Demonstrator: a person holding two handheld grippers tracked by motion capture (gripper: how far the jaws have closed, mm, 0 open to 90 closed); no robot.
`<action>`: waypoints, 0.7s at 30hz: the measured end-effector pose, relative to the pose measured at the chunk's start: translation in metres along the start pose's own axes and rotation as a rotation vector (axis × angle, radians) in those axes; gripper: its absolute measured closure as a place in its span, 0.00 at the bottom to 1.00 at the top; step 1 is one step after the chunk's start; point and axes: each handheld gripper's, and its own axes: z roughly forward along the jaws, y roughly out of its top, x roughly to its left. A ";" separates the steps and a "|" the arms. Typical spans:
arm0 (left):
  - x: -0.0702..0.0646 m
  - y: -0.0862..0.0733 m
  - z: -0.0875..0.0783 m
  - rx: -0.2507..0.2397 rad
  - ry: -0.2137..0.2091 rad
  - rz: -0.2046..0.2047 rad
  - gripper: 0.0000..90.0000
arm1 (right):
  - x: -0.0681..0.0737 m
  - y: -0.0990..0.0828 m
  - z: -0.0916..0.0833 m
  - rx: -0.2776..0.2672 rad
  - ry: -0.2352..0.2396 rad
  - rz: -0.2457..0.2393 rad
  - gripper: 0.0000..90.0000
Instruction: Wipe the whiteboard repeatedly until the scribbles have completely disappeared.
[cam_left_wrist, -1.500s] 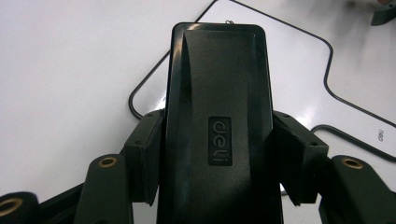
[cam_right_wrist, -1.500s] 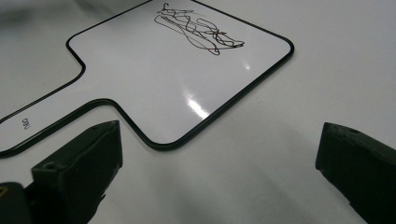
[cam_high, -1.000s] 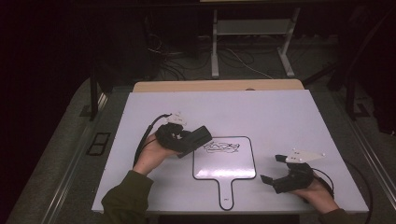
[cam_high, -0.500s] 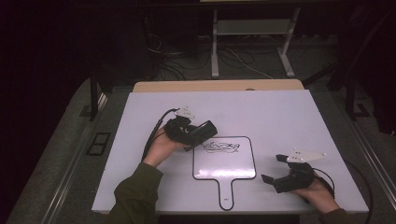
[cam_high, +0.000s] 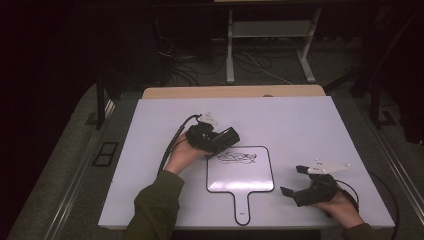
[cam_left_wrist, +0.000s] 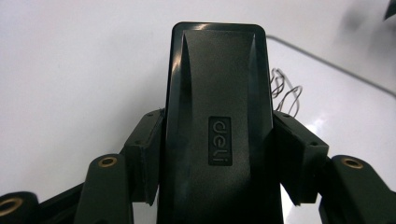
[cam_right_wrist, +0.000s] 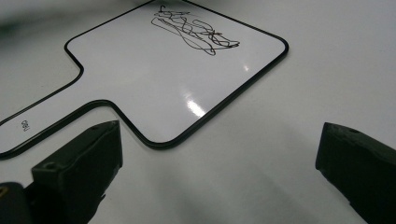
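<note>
From the high view, a small handled whiteboard (cam_high: 240, 170) lay on the white table (cam_high: 300, 125) bearing a black scribble (cam_high: 237, 158), with the left gripper (cam_high: 227, 139) at its upper left corner. The left gripper view showed its jaws clamped on a black eraser (cam_left_wrist: 217, 126) beside the scribble. In the right gripper view, the right gripper (cam_right_wrist: 219, 163) stood wide open and empty near the board's corner.
</note>
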 end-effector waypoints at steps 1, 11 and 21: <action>0.000 -0.001 0.001 0.010 0.005 0.001 0.43 | 0.000 0.000 0.000 0.000 0.000 0.000 0.00; 0.001 -0.004 0.009 0.062 0.036 0.014 0.43 | 0.000 0.000 0.000 0.004 0.000 -0.005 0.00; -0.002 -0.007 0.017 0.107 0.049 0.033 0.43 | 0.000 0.000 -0.001 0.000 -0.002 -0.005 0.00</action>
